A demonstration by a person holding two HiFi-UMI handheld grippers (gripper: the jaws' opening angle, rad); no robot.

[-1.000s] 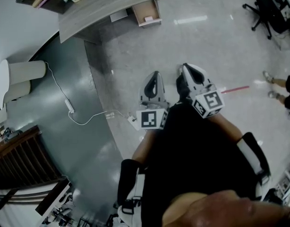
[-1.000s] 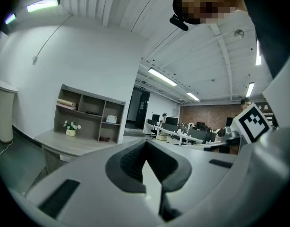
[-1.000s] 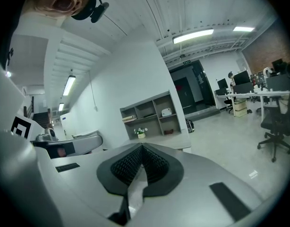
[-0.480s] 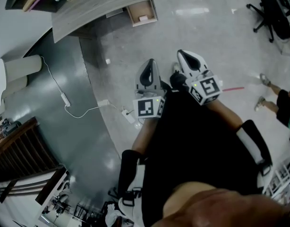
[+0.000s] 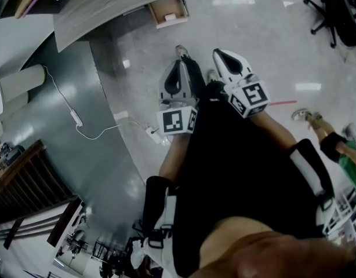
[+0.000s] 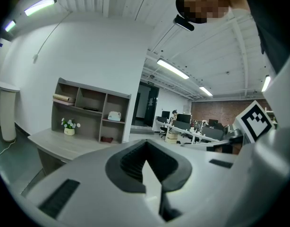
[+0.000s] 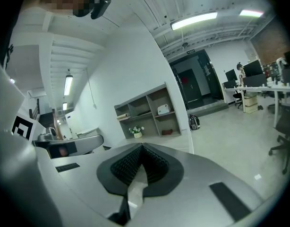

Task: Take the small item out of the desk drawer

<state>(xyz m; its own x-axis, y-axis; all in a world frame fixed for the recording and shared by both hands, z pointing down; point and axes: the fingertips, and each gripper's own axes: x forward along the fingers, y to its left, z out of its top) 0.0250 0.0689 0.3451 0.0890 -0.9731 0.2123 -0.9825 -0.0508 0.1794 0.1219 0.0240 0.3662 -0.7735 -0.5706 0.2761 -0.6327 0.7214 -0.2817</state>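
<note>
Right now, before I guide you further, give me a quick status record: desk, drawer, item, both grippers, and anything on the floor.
desk: ahead, top of head view
drawer: pulled open, under the desk edge
item: small pale thing lying in the drawer; too small to identify
left gripper: fingers together, empty, well short of the drawer
right gripper: fingers together, empty, beside the left one
power strip: on the floor with its cable, left of the grippers
</note>
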